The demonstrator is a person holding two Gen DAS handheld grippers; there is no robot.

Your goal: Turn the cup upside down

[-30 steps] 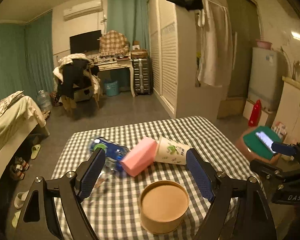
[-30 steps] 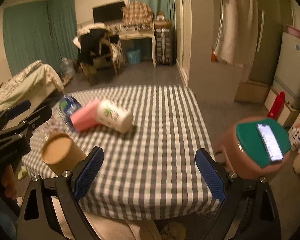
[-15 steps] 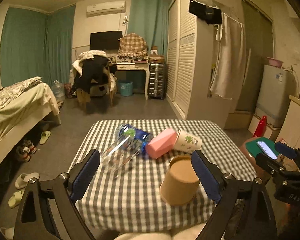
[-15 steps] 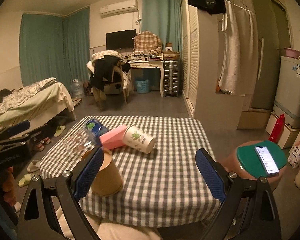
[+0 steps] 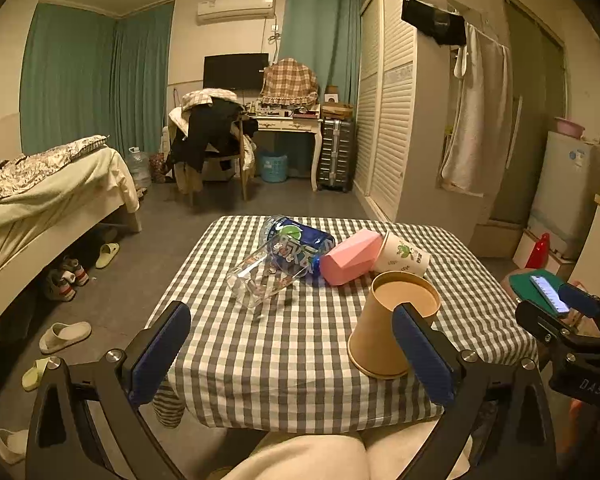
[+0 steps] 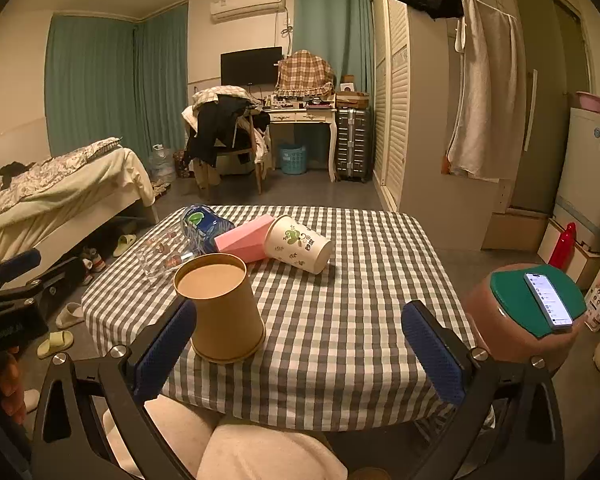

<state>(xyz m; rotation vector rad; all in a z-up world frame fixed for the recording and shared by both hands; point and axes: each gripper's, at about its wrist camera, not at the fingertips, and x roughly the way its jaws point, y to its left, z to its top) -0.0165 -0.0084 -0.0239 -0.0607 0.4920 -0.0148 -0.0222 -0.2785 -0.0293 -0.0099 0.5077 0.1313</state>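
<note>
While the left gripper (image 5: 292, 354) stood wide and empty in its own view, the brown cup (image 5: 392, 324) sat mouth-down on the checked table (image 5: 260, 352) — perhaps brushing its right finger (image 5: 420, 356) — and the right view showed the right gripper (image 6: 300, 354) equally wide, holding nothing, the cup (image 6: 220, 308) just beyond its left finger.

I'm looking into a lived-in bedroom at home: a bed (image 5: 48, 184) is sitting left, a wardrobe (image 5: 392, 112) is standing right, clothes are hanging over a chair (image 5: 212, 136).
</note>
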